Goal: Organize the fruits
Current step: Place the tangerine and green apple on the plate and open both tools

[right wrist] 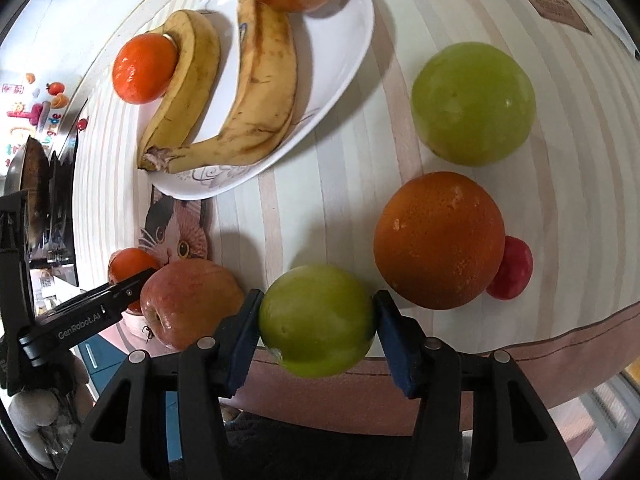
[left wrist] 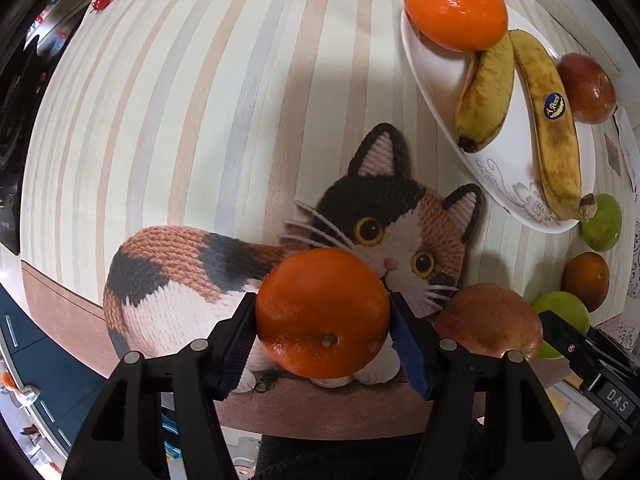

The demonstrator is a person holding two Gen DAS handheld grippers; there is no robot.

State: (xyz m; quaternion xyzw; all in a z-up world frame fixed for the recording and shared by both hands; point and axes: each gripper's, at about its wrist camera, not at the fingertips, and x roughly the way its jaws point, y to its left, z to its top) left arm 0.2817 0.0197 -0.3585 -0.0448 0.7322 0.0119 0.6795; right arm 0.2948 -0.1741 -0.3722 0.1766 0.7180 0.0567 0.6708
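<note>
Left gripper (left wrist: 323, 316): its blue-padded fingers (left wrist: 236, 344) press both sides of a round orange mandarin (left wrist: 322, 312), over the knitted calico cat mat (left wrist: 180, 280).
Right gripper (right wrist: 318, 320): fingers (right wrist: 242, 340) clamp a small green apple (right wrist: 316, 320) near the tabletop's edge.
Beside the left fingers: a red-yellow apple (left wrist: 488, 320) sits just right of them, touching the cat mat.
Ahead of the left fingers: a white oval plate (left wrist: 432, 64) carries two spotted yellow bananas (left wrist: 552, 120) and a second mandarin (left wrist: 456, 4).
Ahead of the right fingers: a large orange (right wrist: 440, 240), a bigger green apple (right wrist: 474, 104) and a small red fruit (right wrist: 516, 268) lie on the striped tabletop (right wrist: 328, 200).
</note>
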